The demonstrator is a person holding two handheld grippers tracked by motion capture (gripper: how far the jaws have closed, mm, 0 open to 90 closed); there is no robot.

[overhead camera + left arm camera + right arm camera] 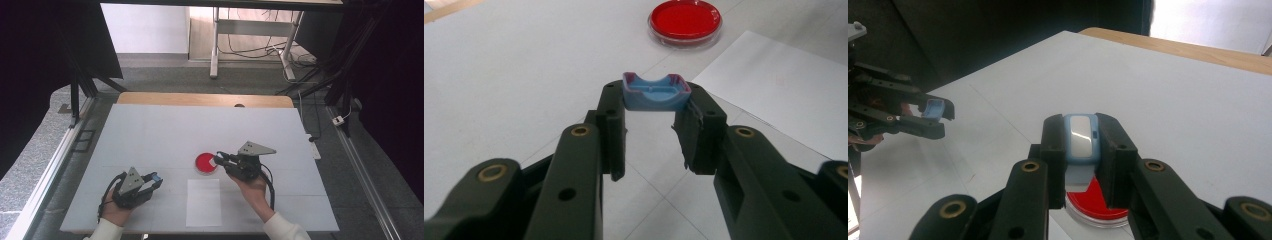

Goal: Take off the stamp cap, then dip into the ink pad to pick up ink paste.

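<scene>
My left gripper rests near the table's front left, shut on a small blue cap-like piece with reddish edges, pinched between the fingertips. The same piece also shows at the left of the right gripper view. My right gripper hovers at the right rim of a round red dish and is shut on a blue tool with a pale face. A pale flat blade hangs from that tool down over the red dish. The dish lies ahead of the left jaws.
A white paper sheet lies in front of the dish, between the two hands. The white tabletop ends in a wooden strip at the far edge. Dark frames and curtains stand at both sides.
</scene>
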